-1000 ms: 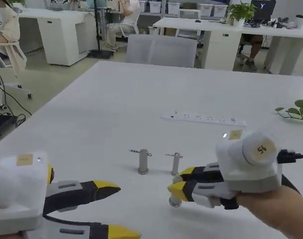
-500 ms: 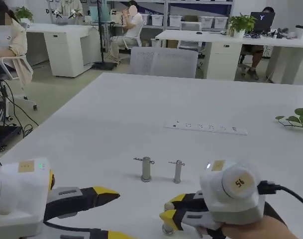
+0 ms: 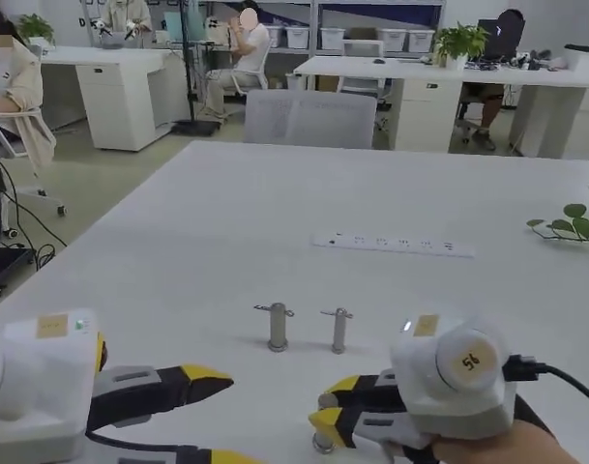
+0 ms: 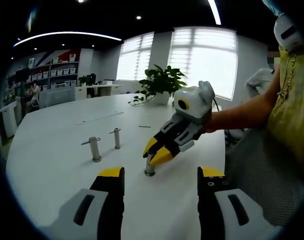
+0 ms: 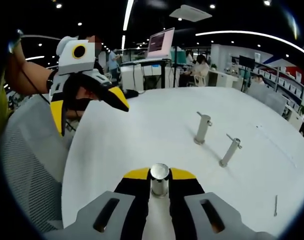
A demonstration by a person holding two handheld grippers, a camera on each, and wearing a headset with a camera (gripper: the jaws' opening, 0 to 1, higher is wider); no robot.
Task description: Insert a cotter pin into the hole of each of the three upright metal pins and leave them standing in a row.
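Head view, left to right.

Left gripper point(image 3: 228, 414) sits at 7 o'clock of the frame, low over the white table point(image 3: 275, 213). Its jaws are spread wide and released, with the yellow tips aimed toward 3 o'clock.

First metal pin point(image 3: 278, 331), the thicker one, stands upright near frame centre. A cotter pin point(image 3: 273, 309) runs through its top, sticking out toward 9 o'clock.

Second metal pin point(image 3: 338, 333), slimmer, stands upright just to the first pin's 3 o'clock, apart from it. It has its own cotter pin point(image 3: 334, 313) through the head.

Third metal pin point(image 3: 321, 444) stands at about 6 o'clock of the second, nearer the person, with only its base visible below the jaws.

Right gripper point(image 3: 319, 414) is at 5 o'clock of the frame, held in a hand point(image 3: 487, 449). Its jaws are clenched on the third pin near the top. In the right gripper view the yellow tips press both sides of the shaft, and the round cap faces the camera.

A power strip point(image 3: 391, 244) lies flat at 12 o'clock beyond the pins. Plant leaves point(image 3: 570, 220) are at 3 o'clock, at the table edge.

In the right gripper view, a thin metal piece point(image 5: 275, 204) lies flat at 4 o'clock, too small to identify.
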